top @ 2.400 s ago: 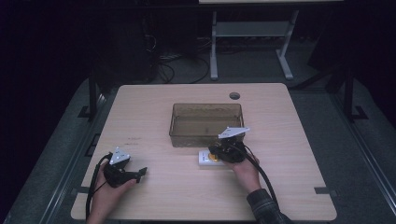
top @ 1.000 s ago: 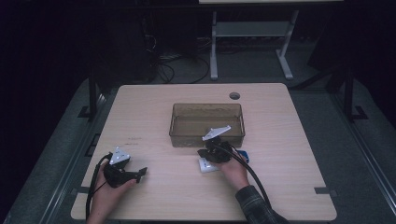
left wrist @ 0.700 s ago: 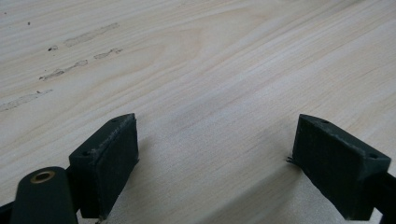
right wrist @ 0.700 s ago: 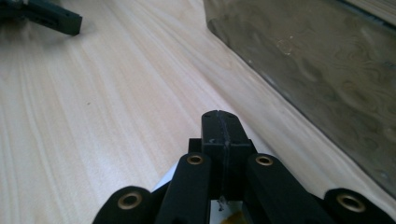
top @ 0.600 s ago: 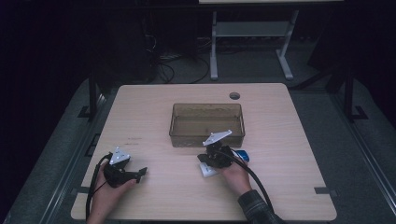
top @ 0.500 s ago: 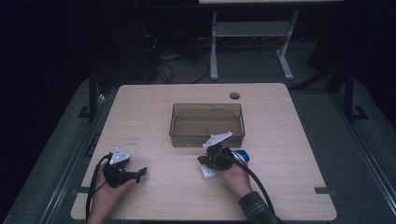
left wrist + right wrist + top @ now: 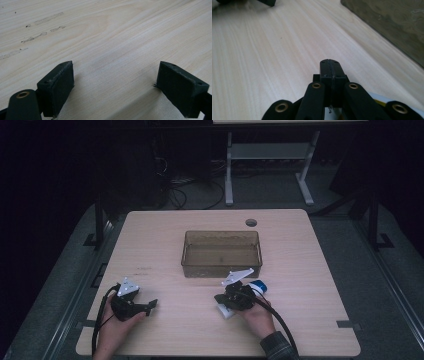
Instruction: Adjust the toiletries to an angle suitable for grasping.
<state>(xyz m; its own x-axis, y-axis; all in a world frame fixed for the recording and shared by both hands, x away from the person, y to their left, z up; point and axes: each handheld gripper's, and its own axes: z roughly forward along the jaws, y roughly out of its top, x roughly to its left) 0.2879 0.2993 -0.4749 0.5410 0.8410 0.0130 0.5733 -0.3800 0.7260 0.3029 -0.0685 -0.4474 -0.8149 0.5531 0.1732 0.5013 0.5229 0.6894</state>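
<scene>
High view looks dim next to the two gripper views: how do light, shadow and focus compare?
High view: dark room, the table alone lit, small things soft. Left gripper view: bright, wood grain sharp, open fingers cast a soft shadow. Right gripper view: shut fingers fairly sharp, the bin beyond blurred.

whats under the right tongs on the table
A flat white item lies on the table under the right tongs, its corner poking out toward the left tongs; a blue-and-white end shows on the far side. The tongs and hand cover its middle, so what it is stays unclear.
</scene>
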